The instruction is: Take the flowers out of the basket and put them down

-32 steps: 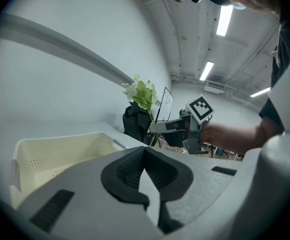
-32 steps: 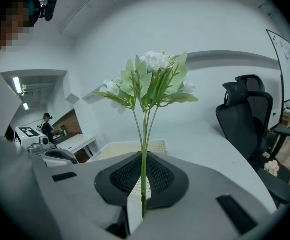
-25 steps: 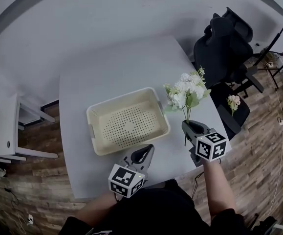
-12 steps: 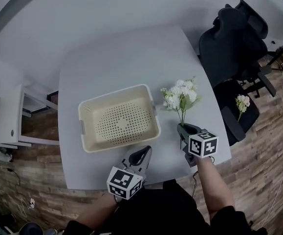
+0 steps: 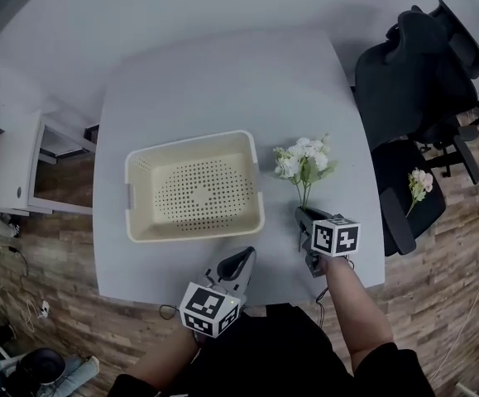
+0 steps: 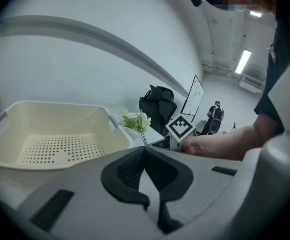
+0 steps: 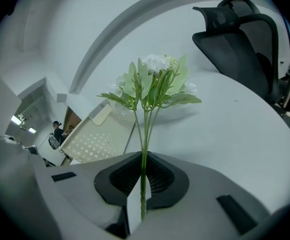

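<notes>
A small bunch of white flowers (image 5: 304, 160) with green stems is held upright over the grey table (image 5: 222, 81), just right of the cream perforated basket (image 5: 193, 186). My right gripper (image 5: 303, 212) is shut on the stems (image 7: 144, 149), with the blooms (image 7: 156, 79) above the jaws. The basket is empty. My left gripper (image 5: 243, 258) hangs near the table's front edge, below the basket, its jaws closed with nothing between them. From the left gripper view I see the basket (image 6: 54, 134) at left and the flowers (image 6: 136, 121) beyond it.
A black office chair (image 5: 421, 81) stands right of the table, with a second small bunch of flowers (image 5: 419, 185) lying on its seat. White furniture (image 5: 11, 168) stands at the left. Bare table top lies behind and to the right of the basket.
My right gripper has come down with the flowers toward the table beside the basket. The left gripper has sunk a little near the front edge.
</notes>
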Motion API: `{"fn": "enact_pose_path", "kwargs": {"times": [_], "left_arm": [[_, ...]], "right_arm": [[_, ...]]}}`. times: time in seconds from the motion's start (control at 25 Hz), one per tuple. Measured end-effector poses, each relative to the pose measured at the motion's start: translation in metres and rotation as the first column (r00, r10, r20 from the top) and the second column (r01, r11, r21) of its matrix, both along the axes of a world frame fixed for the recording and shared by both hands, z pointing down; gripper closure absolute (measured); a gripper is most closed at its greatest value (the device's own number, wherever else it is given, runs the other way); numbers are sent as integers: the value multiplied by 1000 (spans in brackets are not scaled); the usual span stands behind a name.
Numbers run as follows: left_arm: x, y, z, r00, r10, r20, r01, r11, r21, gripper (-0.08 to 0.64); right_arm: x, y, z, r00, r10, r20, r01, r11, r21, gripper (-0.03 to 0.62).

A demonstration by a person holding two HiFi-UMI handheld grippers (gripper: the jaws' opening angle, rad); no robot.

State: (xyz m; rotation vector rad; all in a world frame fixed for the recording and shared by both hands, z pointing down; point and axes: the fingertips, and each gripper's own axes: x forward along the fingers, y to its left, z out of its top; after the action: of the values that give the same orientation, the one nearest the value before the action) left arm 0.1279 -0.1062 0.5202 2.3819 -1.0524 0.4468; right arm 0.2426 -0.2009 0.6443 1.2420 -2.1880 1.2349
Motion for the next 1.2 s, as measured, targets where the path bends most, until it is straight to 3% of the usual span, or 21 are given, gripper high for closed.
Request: {"fn": "enact_pose_path", "kwargs": {"times": [0.52,0.88,1.0,1.2], "left_arm": [[4,7,14,997,-82,13,83,995,-51,554],[12,7,10,997,-77,28,78,996,-48,554],[15,8,7,996,-82,32,83,996,-37,554],[20,12,1,996,-84,37,85,996,-25,554]], "right_arm": [[0,-10,32,999,22,47,-17,996,-91,554],[2,-16,33,998,30,54,-26,997,-78,550],[2,-13,31,997,24,69,-18,997,-81,467],[5,-7,27,999,2,49,1,998,-70,406]]}}
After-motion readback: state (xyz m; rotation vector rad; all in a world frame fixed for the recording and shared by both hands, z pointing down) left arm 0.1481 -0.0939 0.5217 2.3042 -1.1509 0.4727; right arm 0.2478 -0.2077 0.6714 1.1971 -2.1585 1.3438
